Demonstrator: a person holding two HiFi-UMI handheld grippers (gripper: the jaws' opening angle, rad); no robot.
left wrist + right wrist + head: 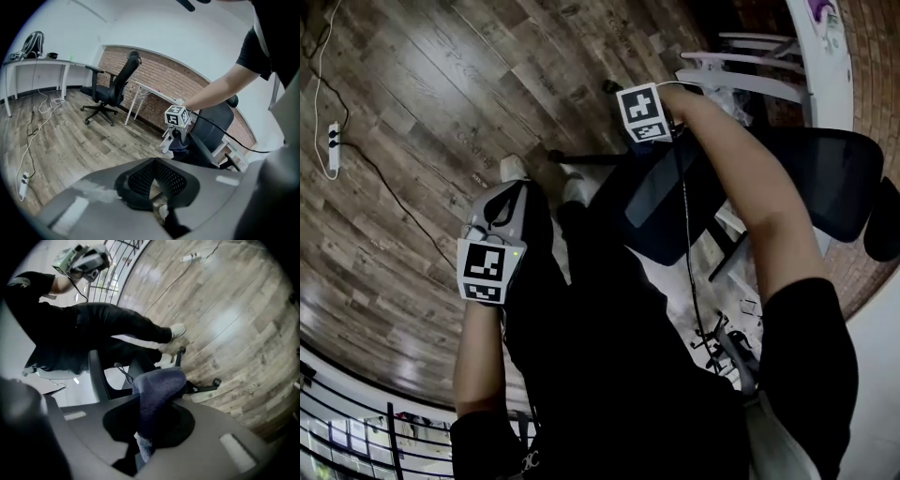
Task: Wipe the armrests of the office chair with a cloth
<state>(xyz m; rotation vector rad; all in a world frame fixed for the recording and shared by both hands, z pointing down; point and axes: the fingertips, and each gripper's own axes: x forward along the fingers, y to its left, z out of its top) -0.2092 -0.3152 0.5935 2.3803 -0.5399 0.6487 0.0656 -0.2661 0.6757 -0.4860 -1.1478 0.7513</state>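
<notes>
Two grippers | right gripper point(140, 446) jaws clamped on cloth point(157, 390) | left gripper point(161, 213) jaws together, empty | risk: rubbing chair point(825, 169), upper right, may tug cloth free.

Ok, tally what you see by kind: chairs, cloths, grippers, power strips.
chairs: 2
cloth: 1
grippers: 2
power strip: 1
total: 6

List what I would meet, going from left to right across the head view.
In order: white power strip → left gripper → right gripper → black backrest of the office chair.
</notes>
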